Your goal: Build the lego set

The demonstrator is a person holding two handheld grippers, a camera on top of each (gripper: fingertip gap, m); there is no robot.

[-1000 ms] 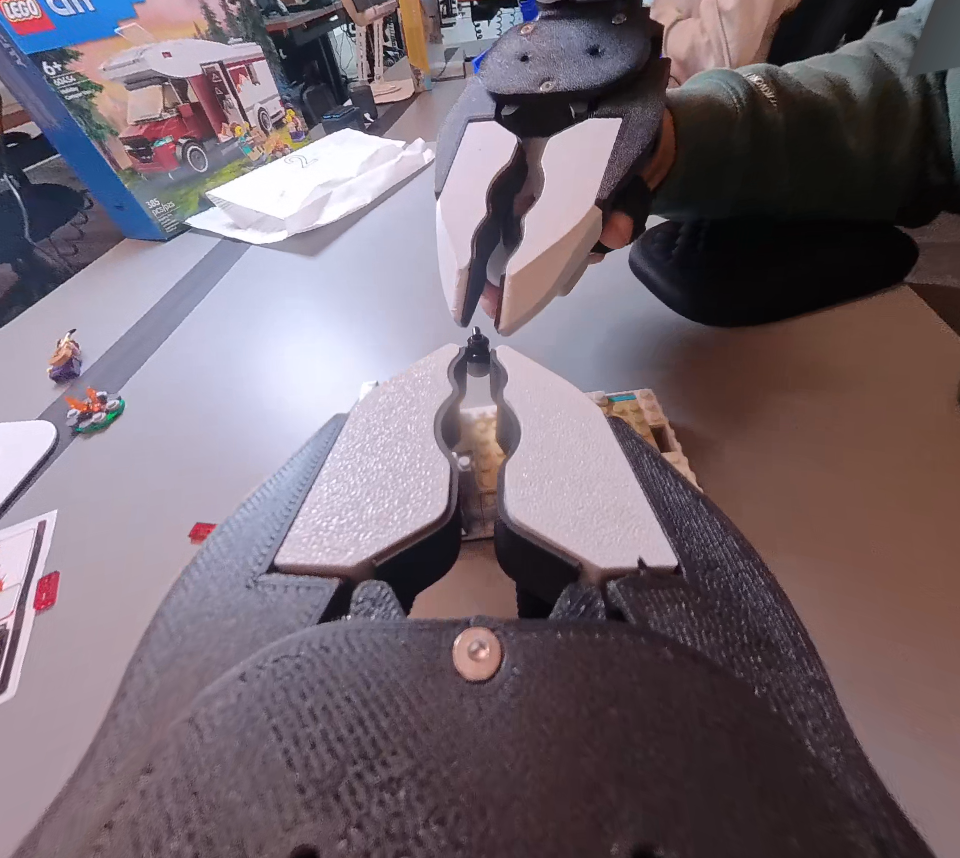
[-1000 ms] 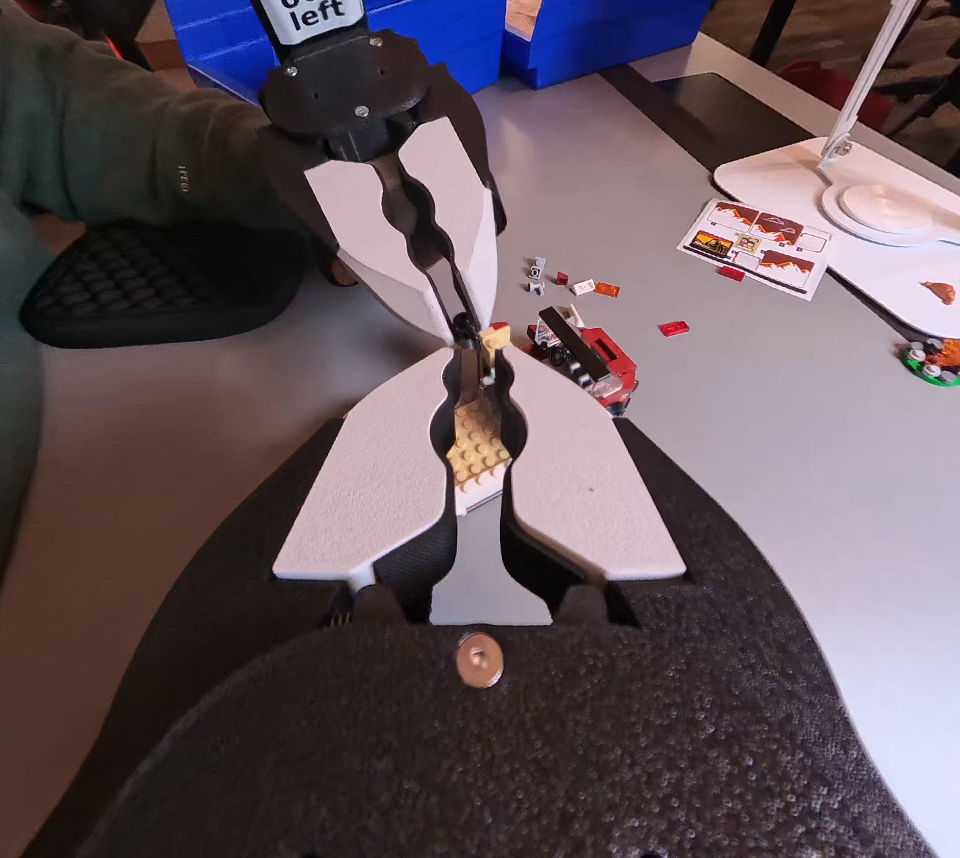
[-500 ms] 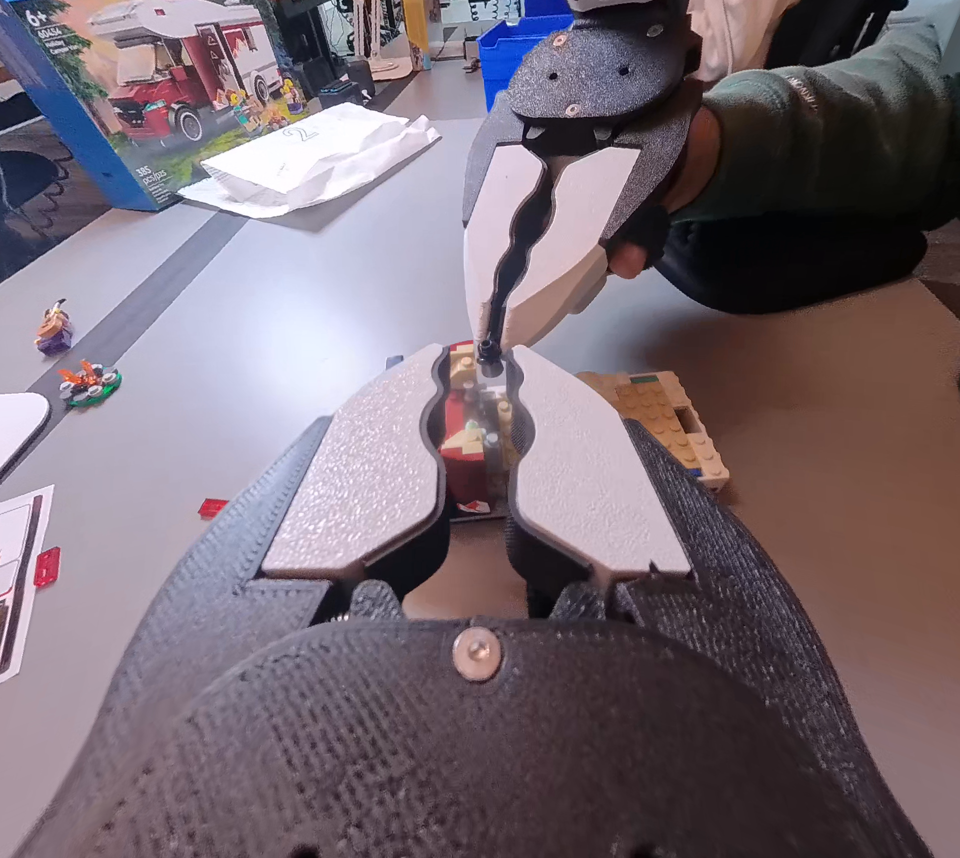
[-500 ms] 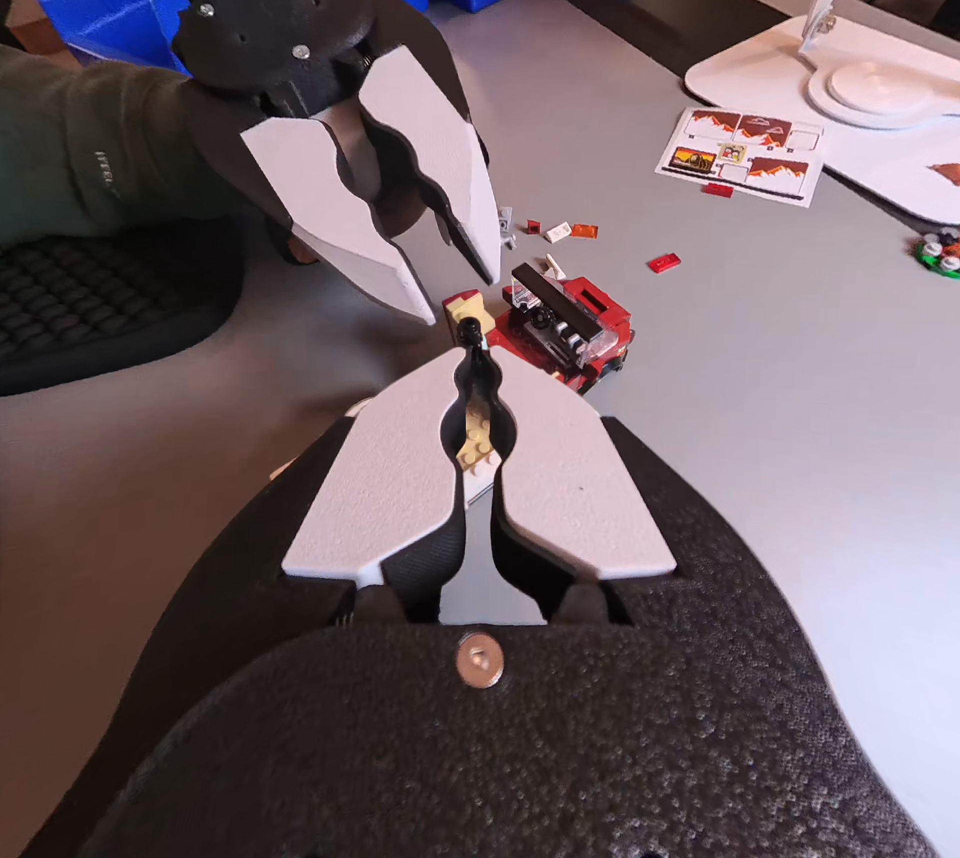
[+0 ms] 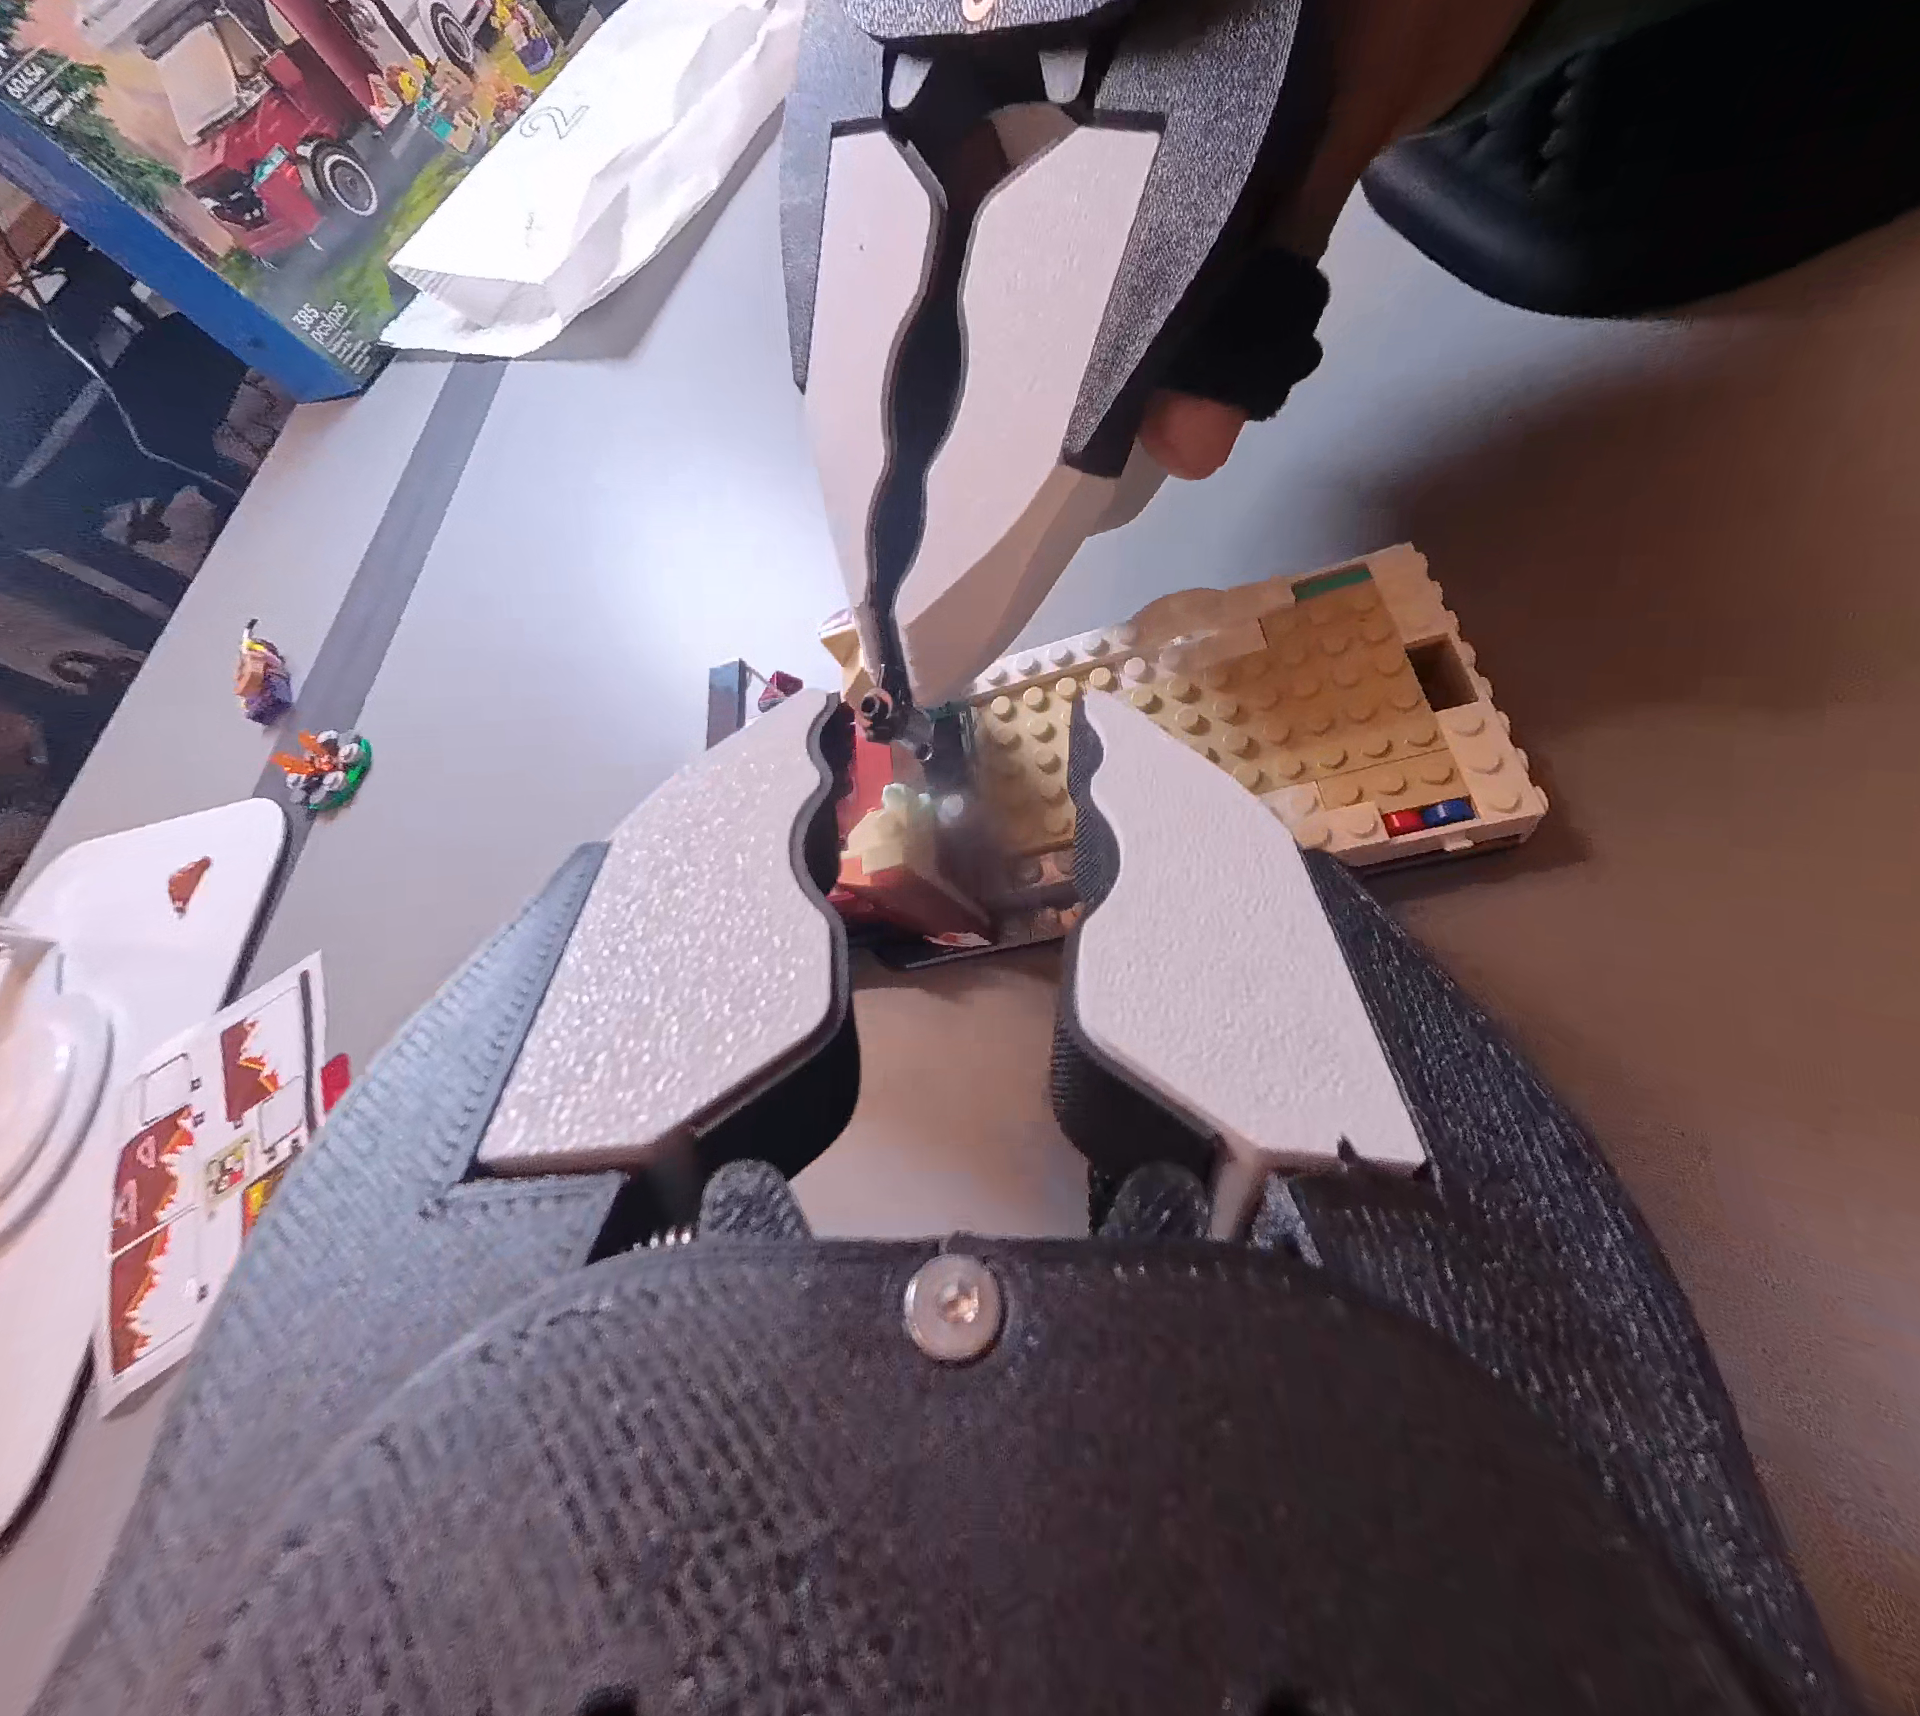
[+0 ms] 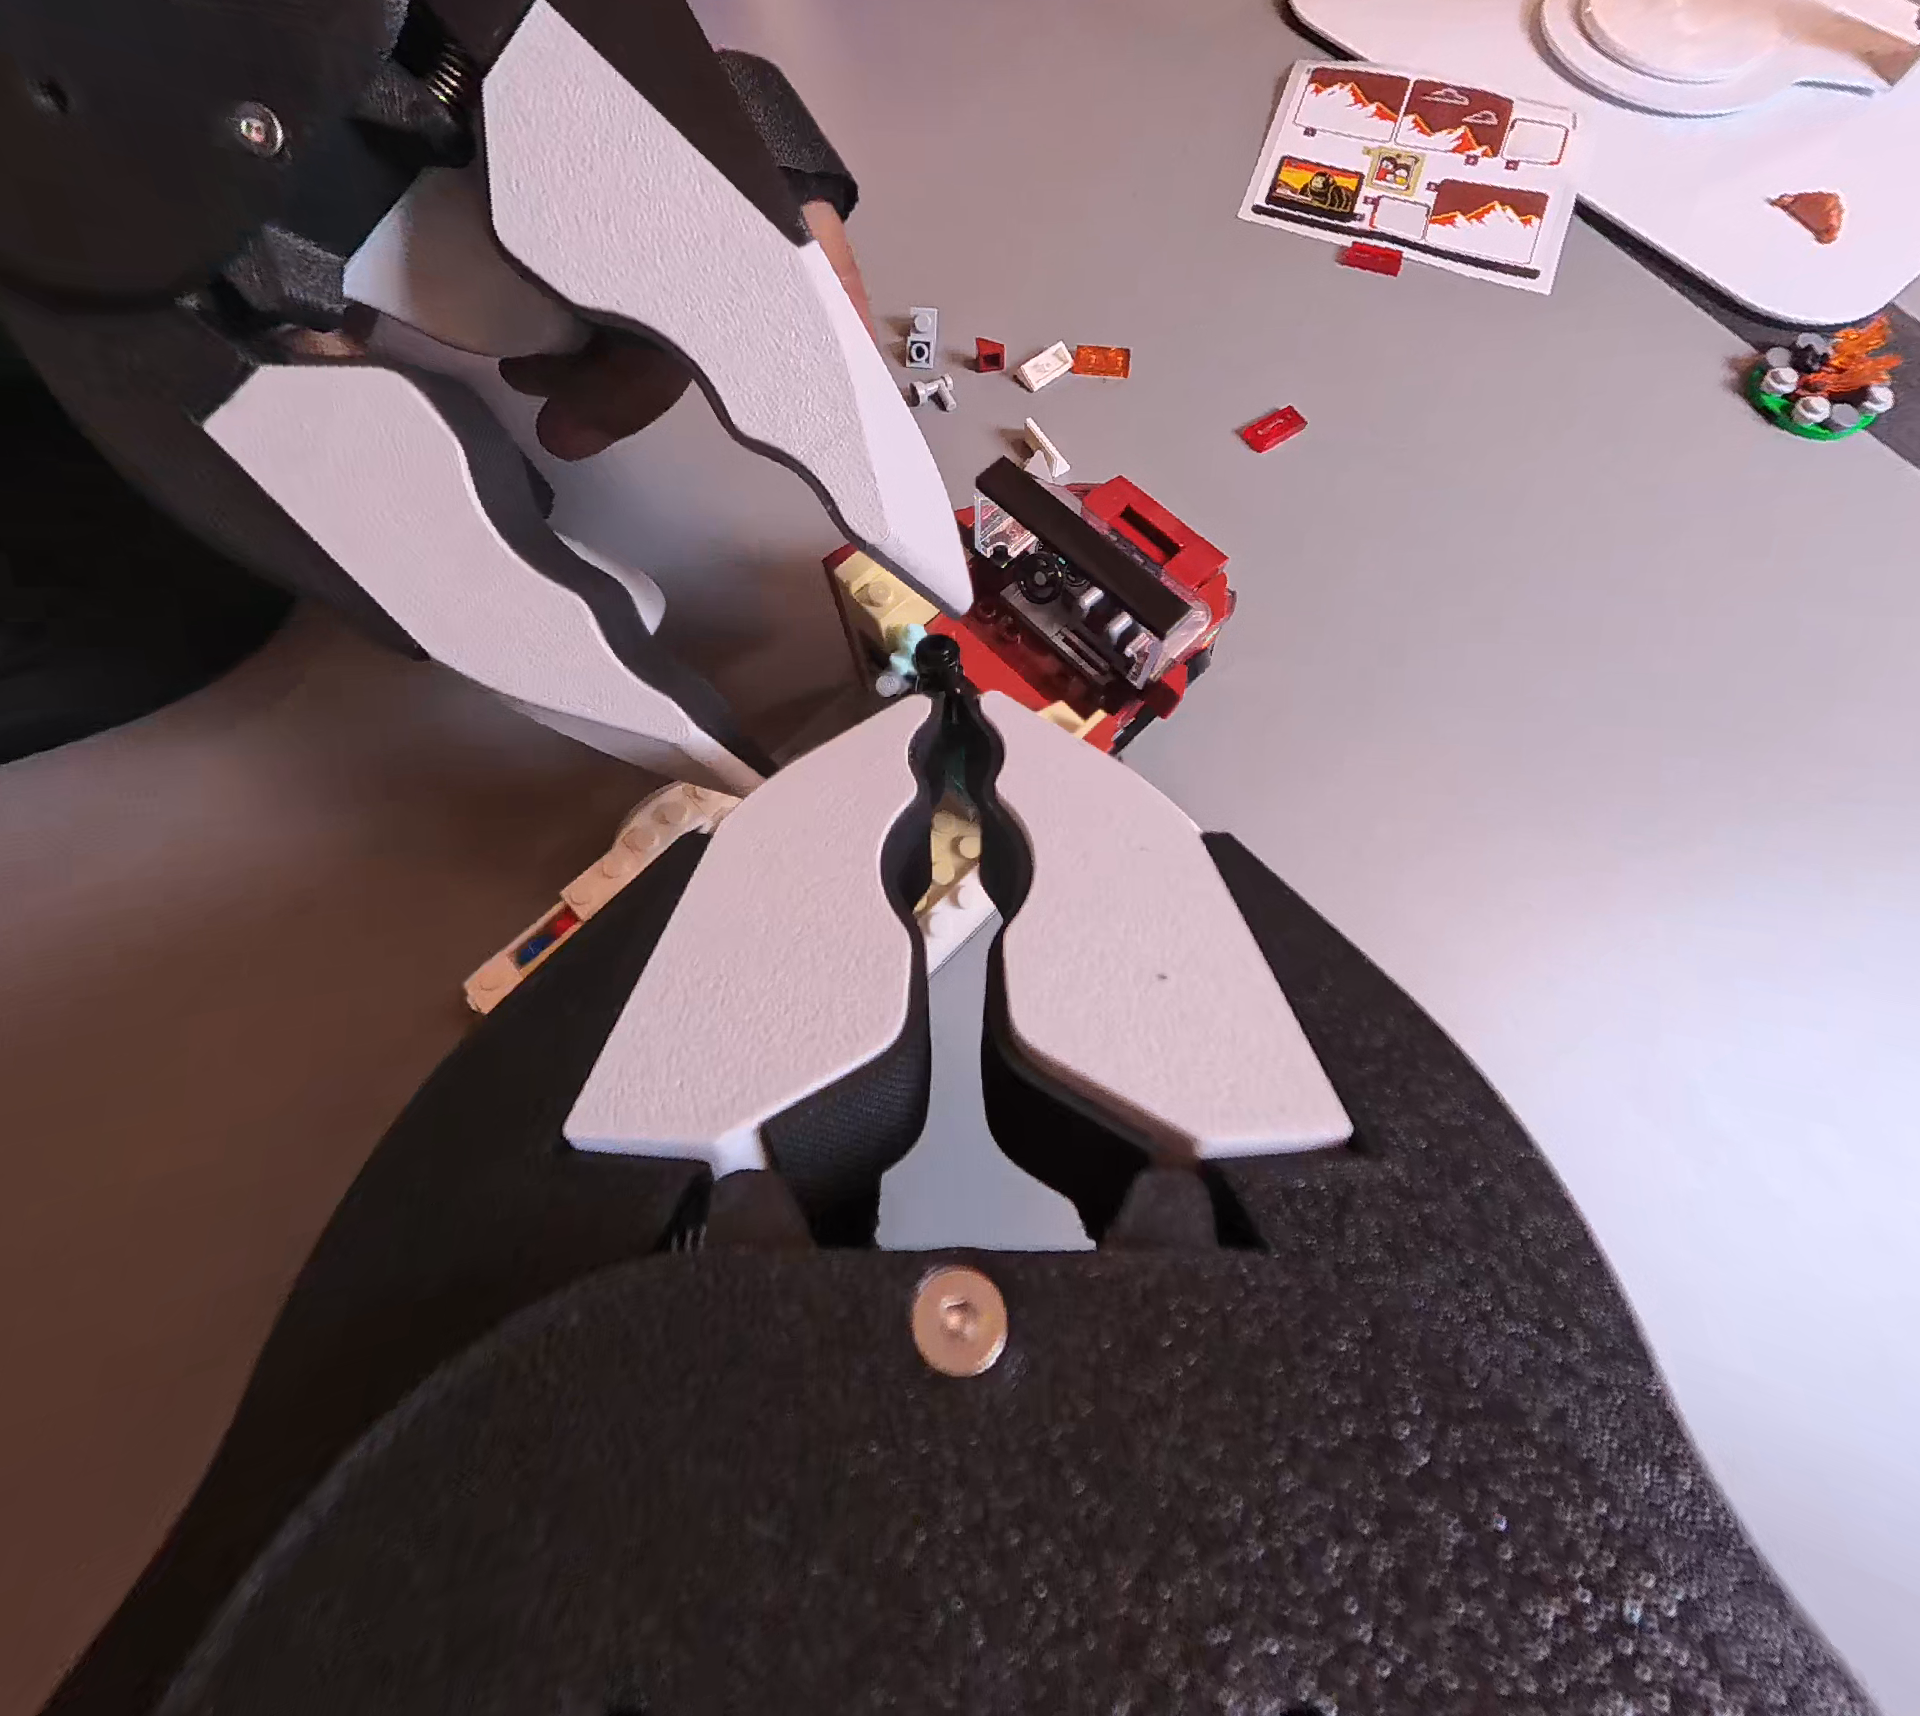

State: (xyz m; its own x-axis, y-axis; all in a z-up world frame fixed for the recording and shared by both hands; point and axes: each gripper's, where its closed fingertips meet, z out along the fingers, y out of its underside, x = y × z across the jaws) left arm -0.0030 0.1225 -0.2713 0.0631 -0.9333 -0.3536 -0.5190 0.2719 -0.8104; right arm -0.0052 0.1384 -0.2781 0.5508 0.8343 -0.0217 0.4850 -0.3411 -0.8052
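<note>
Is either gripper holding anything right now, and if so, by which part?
The right gripper pinches a small black piece by its thin lower stem, the knob end poking out past the fingertips. The left gripper is open and holds nothing.

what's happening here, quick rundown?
A person is building a Lego set with two handheld grippers. The right gripper is shut on a small black piece, held at the rear of the red cab. The left gripper is open around that cab. The tan floor section lies beside it on the table.
</note>
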